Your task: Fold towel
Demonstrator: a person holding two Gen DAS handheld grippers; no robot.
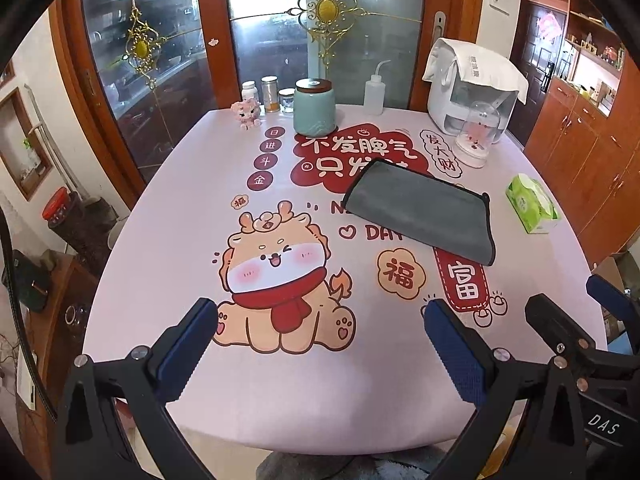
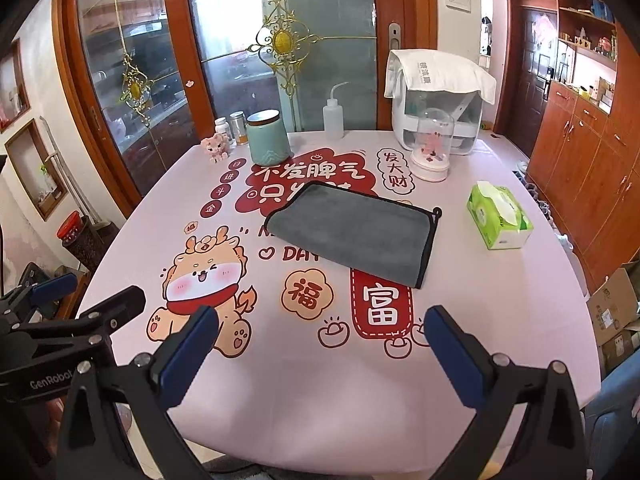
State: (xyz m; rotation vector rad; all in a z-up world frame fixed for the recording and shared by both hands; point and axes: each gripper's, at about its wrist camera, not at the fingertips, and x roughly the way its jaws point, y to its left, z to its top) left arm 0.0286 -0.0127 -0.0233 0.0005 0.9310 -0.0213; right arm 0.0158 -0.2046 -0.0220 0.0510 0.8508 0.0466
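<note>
Surface [image 2: 460, 360] with pink cartoon-dragon cloth, printed 福, 富, "DAY". Grey towel [image 2: 352, 232], black-edged, lies flat mid-surface, looks folded once already; tissue box [image 2: 500, 218] right of towel, teal jar [image 2: 269, 136] behind towel. Left tongs [image 1: 320, 320] and right tongs [image 2: 320, 324] both wide, empty, hovering well short of towel. Next step, likely: reach in, pinch near corners, fold again. Tongs read "GenRobot", "DAS".
</note>
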